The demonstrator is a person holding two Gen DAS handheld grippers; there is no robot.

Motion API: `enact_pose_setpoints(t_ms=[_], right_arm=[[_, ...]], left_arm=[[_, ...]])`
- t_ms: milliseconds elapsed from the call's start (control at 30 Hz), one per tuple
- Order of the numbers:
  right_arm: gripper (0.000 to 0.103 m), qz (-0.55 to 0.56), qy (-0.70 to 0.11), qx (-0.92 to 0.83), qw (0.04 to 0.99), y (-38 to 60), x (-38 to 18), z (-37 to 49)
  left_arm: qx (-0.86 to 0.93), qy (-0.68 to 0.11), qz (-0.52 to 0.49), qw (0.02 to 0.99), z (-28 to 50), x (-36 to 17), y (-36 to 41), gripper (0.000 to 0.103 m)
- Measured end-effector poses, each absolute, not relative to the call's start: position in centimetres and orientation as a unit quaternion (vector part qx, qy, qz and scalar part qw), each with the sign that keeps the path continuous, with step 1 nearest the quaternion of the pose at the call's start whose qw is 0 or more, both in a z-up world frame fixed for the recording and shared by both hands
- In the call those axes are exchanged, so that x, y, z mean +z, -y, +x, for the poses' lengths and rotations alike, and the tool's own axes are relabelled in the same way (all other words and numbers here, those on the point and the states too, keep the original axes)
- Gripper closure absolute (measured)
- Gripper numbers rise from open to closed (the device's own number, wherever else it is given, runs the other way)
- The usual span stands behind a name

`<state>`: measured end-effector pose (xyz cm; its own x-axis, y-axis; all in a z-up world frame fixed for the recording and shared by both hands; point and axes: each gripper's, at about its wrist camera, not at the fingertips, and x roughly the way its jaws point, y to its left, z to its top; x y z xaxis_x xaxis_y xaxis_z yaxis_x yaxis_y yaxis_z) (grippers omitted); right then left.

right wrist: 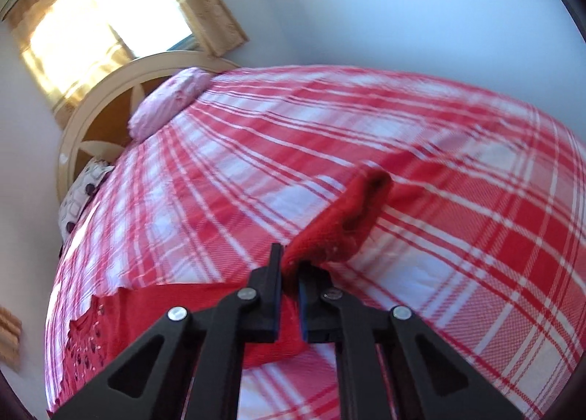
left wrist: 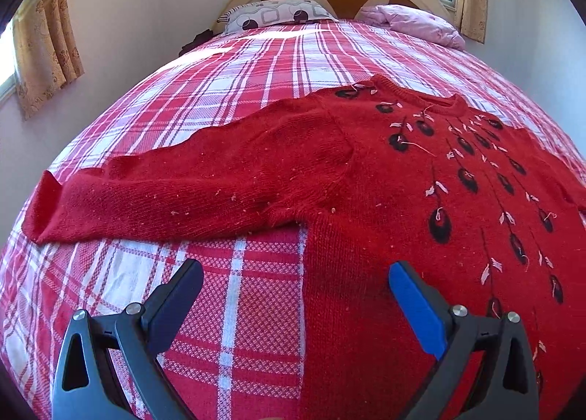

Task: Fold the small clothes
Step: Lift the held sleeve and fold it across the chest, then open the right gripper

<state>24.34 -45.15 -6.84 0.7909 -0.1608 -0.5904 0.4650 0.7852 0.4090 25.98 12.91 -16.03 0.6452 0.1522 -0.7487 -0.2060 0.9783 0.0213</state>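
Meanwhile right tongs (right wrist: 289, 273) pinch sweater sleeve (right wrist: 344, 214) edge.

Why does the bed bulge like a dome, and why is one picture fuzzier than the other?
The dome is fisheye distortion in both views. The left wrist view is sharp: the red sweater shows its knit. The right wrist view is smeared, likely motion blur, with the plaid bedspread streaked and the window glaring white.
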Motion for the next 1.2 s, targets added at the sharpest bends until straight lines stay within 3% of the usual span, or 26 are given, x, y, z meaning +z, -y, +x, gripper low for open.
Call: enact_pose_setpoints(t_ms=[200,600,1000,1133,1200], right_arm=[[0.094,0.22,-0.272,-0.117,0.929,39.1,-3.4,27.1],[0.094,0.094,-0.309,0.02,0.946,24.2,-2.3,31.4],[0.094,-0.021,-0.351,0.145,0.925,11.2,-7.6,31.3],[0.088,-0.021,-0.383,0.182,0.905,9.8,-10.5,31.1],[0.062,-0.015,-0.401,0.205,0.893,9.6,-11.3,30.8]], left_arm=[[0.084,-0.405,-0.048,0.909,25.8,-16.0,-13.2,0.001],[0.064,-0.413,-0.064,0.906,25.8,-16.5,-13.5,0.001],[0.052,-0.411,-0.078,0.907,25.6,-16.2,-13.8,0.001],[0.037,-0.398,-0.088,0.912,24.9,-14.9,-13.7,0.001],[0.022,-0.395,-0.091,0.914,24.6,-14.1,-13.2,0.001]])
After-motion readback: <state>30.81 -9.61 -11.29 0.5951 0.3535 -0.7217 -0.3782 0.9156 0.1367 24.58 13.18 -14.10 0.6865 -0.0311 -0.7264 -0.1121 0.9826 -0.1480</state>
